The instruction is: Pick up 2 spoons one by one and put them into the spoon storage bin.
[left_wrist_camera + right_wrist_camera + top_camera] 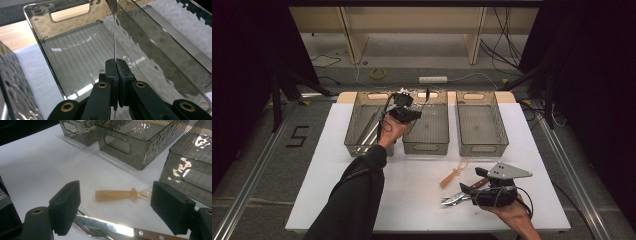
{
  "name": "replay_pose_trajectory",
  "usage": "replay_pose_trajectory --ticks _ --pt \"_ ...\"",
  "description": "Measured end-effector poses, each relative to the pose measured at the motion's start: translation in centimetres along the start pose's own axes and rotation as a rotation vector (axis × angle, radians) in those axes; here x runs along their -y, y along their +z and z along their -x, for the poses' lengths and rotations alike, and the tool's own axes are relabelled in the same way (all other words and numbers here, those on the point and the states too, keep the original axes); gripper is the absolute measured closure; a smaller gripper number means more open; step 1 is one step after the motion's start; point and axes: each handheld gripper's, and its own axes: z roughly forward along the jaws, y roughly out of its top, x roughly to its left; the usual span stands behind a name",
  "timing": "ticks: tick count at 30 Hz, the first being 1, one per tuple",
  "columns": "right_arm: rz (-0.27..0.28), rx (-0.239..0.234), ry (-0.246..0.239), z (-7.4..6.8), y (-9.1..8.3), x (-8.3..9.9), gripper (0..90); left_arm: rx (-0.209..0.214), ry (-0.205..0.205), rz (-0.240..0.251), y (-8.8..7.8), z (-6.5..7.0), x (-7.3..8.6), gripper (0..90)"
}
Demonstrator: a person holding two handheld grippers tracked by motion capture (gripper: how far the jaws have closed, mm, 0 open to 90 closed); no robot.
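My left gripper point(418, 108) hovers over the middle grey see-through bin point(434, 134), shut on a thin metal utensil point(115, 37) seen edge-on. The utensil rises from the jaws point(116, 63) above the bin's ribbed floor point(82, 57). Near the table's front right, my right gripper point(465, 190) stands open, low over a steel knife with a wooden handle point(120, 228) and another metal piece point(86, 230) beneath it. A tan plastic utensil point(116, 194) lies on the white table between the open fingers and a little beyond them, also seen from above point(453, 175).
Three grey bins stand in a row at the back of the white table point(337, 175). The left bin point(356, 125) holds metal utensils; the right bin point(482, 125) looks bare. Cables and a floor strip lie behind the table.
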Motion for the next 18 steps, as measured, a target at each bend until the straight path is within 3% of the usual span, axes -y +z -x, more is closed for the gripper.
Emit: replay_pose_trajectory --ticks 4,15,18 --pt "-0.001 -0.002 0.000 0.01 -0.03 -0.01 24.9 -0.001 0.012 -0.009 0.27 0.12 0.11 87.9" --pt "0.001 -0.003 -0.002 -0.03 0.02 -0.01 24.9 -0.003 -0.004 -0.020 0.99 0.11 0.86 85.4" --pt "0.002 -0.004 -0.002 -0.03 -0.01 -0.02 24.9 -0.001 -0.015 -0.027 1.03 0.21 0.82 71.6"
